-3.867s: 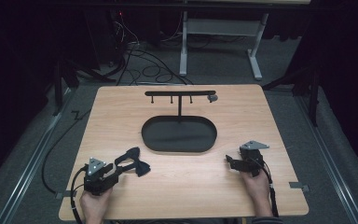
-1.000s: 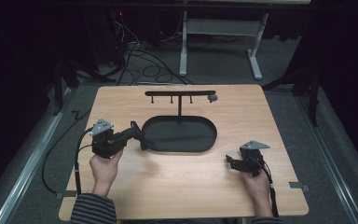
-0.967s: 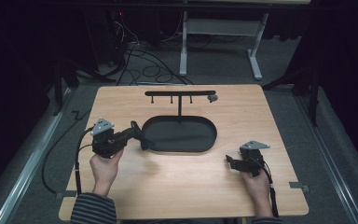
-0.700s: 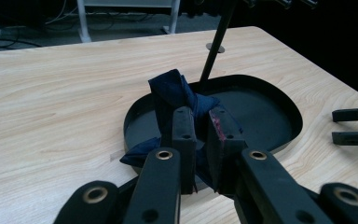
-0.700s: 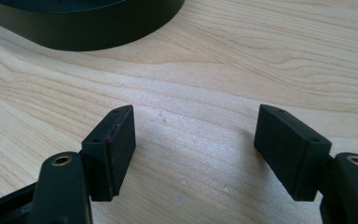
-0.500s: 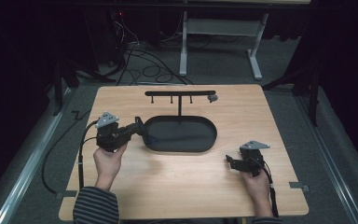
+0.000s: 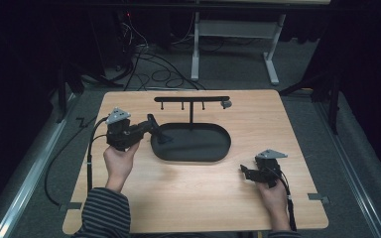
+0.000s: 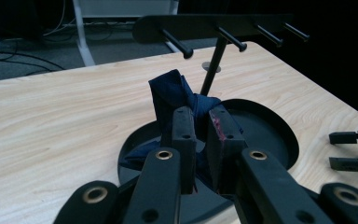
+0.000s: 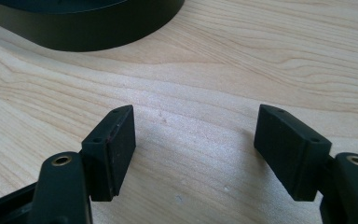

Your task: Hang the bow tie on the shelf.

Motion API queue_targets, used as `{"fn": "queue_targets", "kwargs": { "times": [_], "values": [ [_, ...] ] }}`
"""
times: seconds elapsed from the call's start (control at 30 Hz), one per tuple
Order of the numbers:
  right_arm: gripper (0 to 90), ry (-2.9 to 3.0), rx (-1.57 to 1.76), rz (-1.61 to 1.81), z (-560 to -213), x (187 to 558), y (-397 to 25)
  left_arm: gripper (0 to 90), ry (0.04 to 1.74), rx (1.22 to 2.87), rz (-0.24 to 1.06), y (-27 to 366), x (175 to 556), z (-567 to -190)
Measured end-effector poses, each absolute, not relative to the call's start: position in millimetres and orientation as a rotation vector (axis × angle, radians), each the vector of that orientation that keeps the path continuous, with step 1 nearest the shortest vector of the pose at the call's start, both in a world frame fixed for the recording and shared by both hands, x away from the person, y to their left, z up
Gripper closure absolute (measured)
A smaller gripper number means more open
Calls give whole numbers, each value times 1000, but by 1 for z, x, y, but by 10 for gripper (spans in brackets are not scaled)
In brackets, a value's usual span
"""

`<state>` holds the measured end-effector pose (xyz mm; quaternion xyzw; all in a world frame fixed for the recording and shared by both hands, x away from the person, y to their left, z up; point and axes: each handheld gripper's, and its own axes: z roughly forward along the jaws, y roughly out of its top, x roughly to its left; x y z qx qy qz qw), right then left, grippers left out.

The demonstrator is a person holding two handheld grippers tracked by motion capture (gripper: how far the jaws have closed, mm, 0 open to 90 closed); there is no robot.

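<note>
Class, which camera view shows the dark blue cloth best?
The left gripper view: the dark blue cloth sits close-up, pinched in the left tongs above the black tray. The high view shows a small dark shape; the right gripper view adds nothing.

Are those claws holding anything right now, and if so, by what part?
The left claw is shut on a dark blue cloth, pinching a bunched fold while the rest hangs into the black tray. The right claw is open and holds nothing.

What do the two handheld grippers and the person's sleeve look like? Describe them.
Both the left gripper and the right gripper are black, each with two flat rectangular jaws, brass-coloured rivets, a grey three-cornered top plate and a trailing black cable. The left sleeve is dark with light stripes.
</note>
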<state>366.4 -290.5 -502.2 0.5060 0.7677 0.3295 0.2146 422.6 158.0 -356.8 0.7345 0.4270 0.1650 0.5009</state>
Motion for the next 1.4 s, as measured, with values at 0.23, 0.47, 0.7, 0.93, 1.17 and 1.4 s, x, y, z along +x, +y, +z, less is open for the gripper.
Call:
{"fn": "queue_targets", "kwargs": {
  "times": [0.23, 0.47, 0.7, 0.93, 1.17, 1.4],
  "values": [
    [306, 2130, 1401, 914, -502, 366, -291, 824, 1050, 1774, 407, 154, 431, -355],
    [306, 2129, 1406, 917, -502, 366, -291, 823, 1071, 1771, 405, 150, 439, -355],
    [305, 2130, 1404, 918, -502, 366, -291, 823, 1086, 1774, 415, 146, 447, -354],
    [305, 2130, 1406, 920, -502, 366, -291, 822, 1090, 1769, 416, 140, 452, -352],
    [305, 2131, 1404, 920, -502, 366, -291, 822, 1088, 1764, 420, 136, 456, -350],
    [305, 2132, 1404, 922, -502, 366, -291, 821, 1085, 1766, 423, 130, 459, -346]
  ]
}}
